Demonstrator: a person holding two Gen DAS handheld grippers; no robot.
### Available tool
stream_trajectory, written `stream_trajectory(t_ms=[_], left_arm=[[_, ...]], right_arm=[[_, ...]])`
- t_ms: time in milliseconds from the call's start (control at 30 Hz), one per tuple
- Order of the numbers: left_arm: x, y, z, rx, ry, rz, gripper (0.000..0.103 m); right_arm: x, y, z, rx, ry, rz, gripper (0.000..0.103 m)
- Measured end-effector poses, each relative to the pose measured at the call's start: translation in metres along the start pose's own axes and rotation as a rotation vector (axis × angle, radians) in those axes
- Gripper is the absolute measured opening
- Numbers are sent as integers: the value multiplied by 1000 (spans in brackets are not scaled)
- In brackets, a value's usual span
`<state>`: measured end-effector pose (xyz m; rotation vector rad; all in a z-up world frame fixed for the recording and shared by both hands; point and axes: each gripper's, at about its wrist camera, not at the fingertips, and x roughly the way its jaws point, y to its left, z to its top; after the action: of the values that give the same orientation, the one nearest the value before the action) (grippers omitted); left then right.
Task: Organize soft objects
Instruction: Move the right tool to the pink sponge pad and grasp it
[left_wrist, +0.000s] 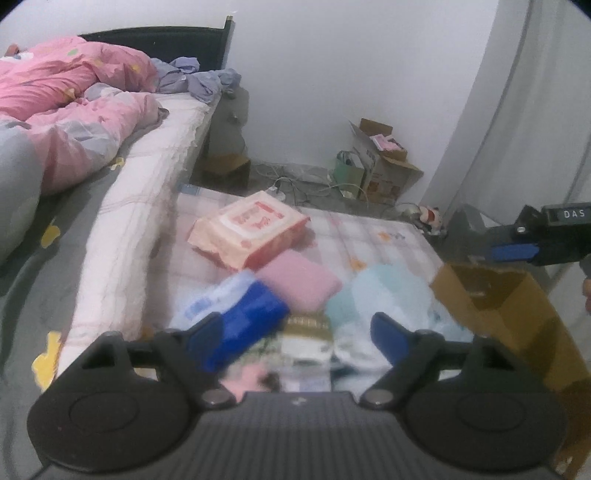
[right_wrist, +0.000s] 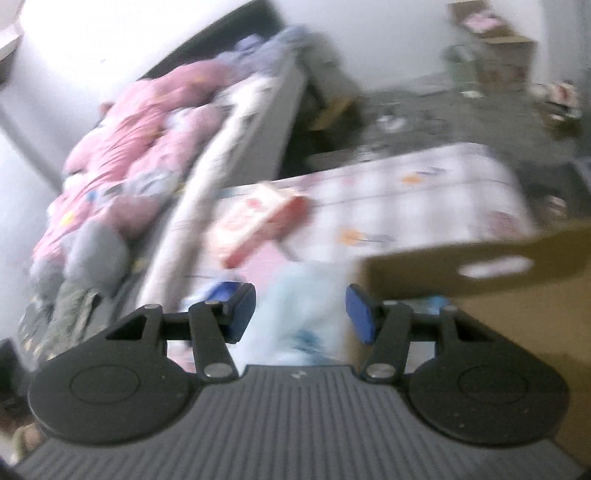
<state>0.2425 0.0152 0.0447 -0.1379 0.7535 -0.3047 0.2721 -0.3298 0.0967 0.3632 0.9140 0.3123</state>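
Soft packs lie on a low checked mattress (left_wrist: 373, 236): a pink-and-white wipes pack (left_wrist: 251, 229), a pink pad (left_wrist: 299, 284), a blue-and-white pack (left_wrist: 236, 310), a pale blue bag (left_wrist: 388, 299) and a small green-topped packet (left_wrist: 306, 336). My left gripper (left_wrist: 295, 336) is open just above the small packet and holds nothing. My right gripper (right_wrist: 301, 314) is open over the pale blue bag (right_wrist: 295, 306), beside the cardboard box (right_wrist: 480, 280); it also shows at the left wrist view's right edge (left_wrist: 517, 251). The right wrist view is blurred.
An open cardboard box (left_wrist: 495, 306) stands at the mattress's right edge. A higher bed with a pink quilt (left_wrist: 66, 110) runs along the left. Boxes, a green bag and cables (left_wrist: 373, 166) clutter the floor by the far wall. A curtain (left_wrist: 535, 110) hangs at right.
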Motion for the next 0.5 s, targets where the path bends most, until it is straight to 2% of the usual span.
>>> stream_trajectory(t_ms=[100,233,367,500], left_arm=[[31,3,16,-22,42,-27,80],[81,9,29,-66,132,-51,64],[131,14,35,-107,238,-71,52],[168,18,37,-148,317,-88,51]], right_arm=[[33,32,20,-40,58,55,56],[94,56,46,-39,176,99,56],[160,61,65,-55,274,73,56],[217,56,75,-64,354,39,56]])
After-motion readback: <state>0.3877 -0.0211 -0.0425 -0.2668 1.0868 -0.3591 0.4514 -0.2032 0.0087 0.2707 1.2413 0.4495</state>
